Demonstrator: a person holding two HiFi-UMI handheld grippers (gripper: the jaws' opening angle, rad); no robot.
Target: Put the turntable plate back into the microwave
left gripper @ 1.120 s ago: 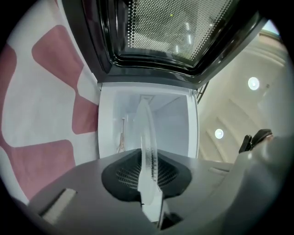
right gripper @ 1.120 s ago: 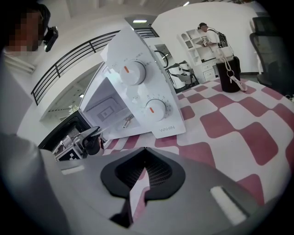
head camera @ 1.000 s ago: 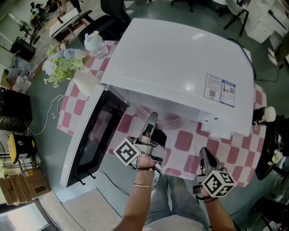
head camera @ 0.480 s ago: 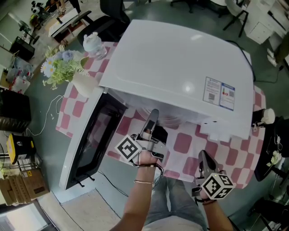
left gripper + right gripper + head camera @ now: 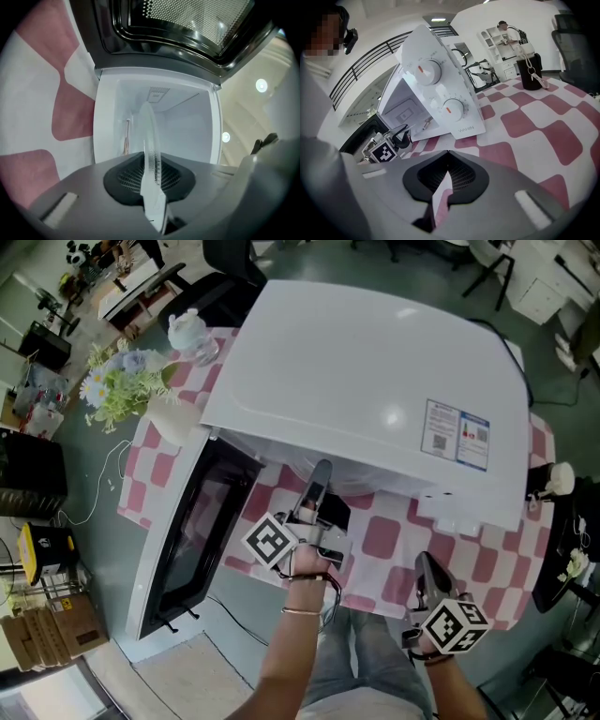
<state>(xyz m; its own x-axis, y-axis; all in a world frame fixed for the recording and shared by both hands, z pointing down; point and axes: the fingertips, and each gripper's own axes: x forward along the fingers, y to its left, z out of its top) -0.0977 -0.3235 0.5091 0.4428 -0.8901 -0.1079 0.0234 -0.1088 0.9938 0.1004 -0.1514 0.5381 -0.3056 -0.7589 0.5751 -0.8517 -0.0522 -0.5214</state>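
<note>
Glass round turntable plate (image 5: 148, 136), clamped by its thin rim in the left claw (image 5: 152, 187), could slip if it knocks the white microwave (image 5: 375, 371) just ahead; the right claw (image 5: 442, 190) is closed, empty

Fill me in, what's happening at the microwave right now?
A person has a gripper in each hand. The left gripper is clamped on the rim of the turntable plate, holding it at the mouth of the microwave, whose door stands open. The right gripper hangs shut and empty over the checked tablecloth. The plate isn't seated yet.
</note>
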